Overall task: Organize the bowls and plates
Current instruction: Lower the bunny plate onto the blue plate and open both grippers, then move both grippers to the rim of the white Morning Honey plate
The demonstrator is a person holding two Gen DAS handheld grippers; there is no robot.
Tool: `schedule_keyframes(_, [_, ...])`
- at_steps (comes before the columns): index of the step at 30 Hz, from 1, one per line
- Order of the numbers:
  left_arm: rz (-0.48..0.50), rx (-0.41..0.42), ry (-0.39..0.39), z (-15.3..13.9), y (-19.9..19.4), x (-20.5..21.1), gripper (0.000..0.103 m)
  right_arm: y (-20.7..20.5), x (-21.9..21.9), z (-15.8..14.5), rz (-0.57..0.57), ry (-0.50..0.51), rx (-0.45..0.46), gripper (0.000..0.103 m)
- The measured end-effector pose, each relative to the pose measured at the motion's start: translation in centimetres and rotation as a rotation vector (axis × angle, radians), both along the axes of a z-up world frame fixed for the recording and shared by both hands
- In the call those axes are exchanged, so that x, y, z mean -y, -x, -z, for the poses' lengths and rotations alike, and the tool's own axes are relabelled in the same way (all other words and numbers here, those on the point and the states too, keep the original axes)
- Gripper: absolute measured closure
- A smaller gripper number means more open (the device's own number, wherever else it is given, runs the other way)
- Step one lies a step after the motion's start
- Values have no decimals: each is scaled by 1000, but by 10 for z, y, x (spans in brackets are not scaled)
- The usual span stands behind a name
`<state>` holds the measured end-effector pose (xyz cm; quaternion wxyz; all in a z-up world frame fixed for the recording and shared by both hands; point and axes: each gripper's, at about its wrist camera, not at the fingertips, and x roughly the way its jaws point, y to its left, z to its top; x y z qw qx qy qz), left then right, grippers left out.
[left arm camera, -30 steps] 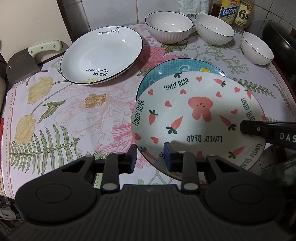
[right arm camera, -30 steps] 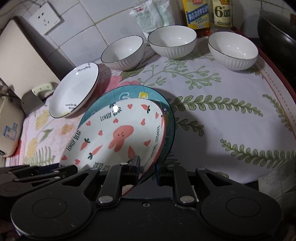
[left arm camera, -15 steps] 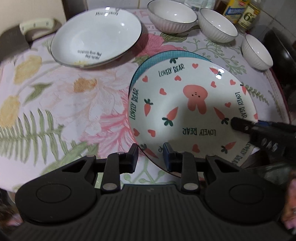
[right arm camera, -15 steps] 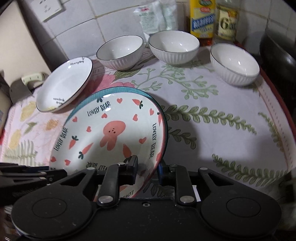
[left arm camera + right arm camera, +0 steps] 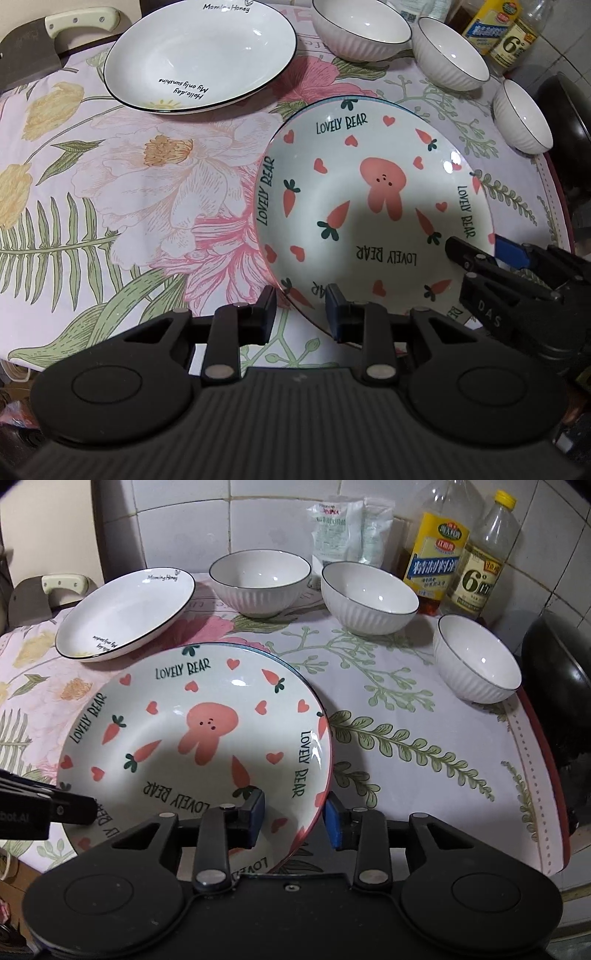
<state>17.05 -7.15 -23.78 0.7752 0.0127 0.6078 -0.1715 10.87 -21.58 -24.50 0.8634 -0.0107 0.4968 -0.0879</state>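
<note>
The pink bunny plate (image 5: 192, 738) lies flat on a teal plate (image 5: 258, 649), of which only a thin far edge shows. My right gripper (image 5: 293, 818) straddles the bunny plate's near right rim. Its jaws are opening and the pads stand clear of the rim. My left gripper (image 5: 300, 310) is open over the near left rim of the bunny plate (image 5: 369, 192), also without pressing. A white black-rimmed plate (image 5: 199, 55) sits at the back left. Three white ribbed bowls (image 5: 258, 579) (image 5: 369, 598) (image 5: 478, 661) stand along the back and right.
A floral cloth (image 5: 424, 720) covers the counter. A cleaver with a cream handle (image 5: 74, 22) lies at the far left. Two oil bottles (image 5: 437, 554) and a bag (image 5: 343, 528) stand against the tiled wall. A black wok (image 5: 554, 686) borders the right edge.
The bunny plate, tilted up in the right gripper's shut jaws, has come down flat over the teal plate. The right jaws have spread apart. The left gripper's gap looks the same.
</note>
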Motion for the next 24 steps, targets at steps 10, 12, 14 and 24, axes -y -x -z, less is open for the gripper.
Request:
schedule_keyframes(10, [-5,-12,-58,-14,2,-2,71,2,-6,-14,-36,39,21,61])
schedule_keyframes(12, [-7,-19,-61,-19,5,-6,69,5,-4,-24,-42,4,22,55])
schedule_keyframes(14, [-12,-28,-55,-25,8,-11,67,9,-1,-33,-49,-48,19,48])
schedule_keyframes(24, [6,-1,-77,-65,32,-23,53,37,4,-76,-89,-193,62,34])
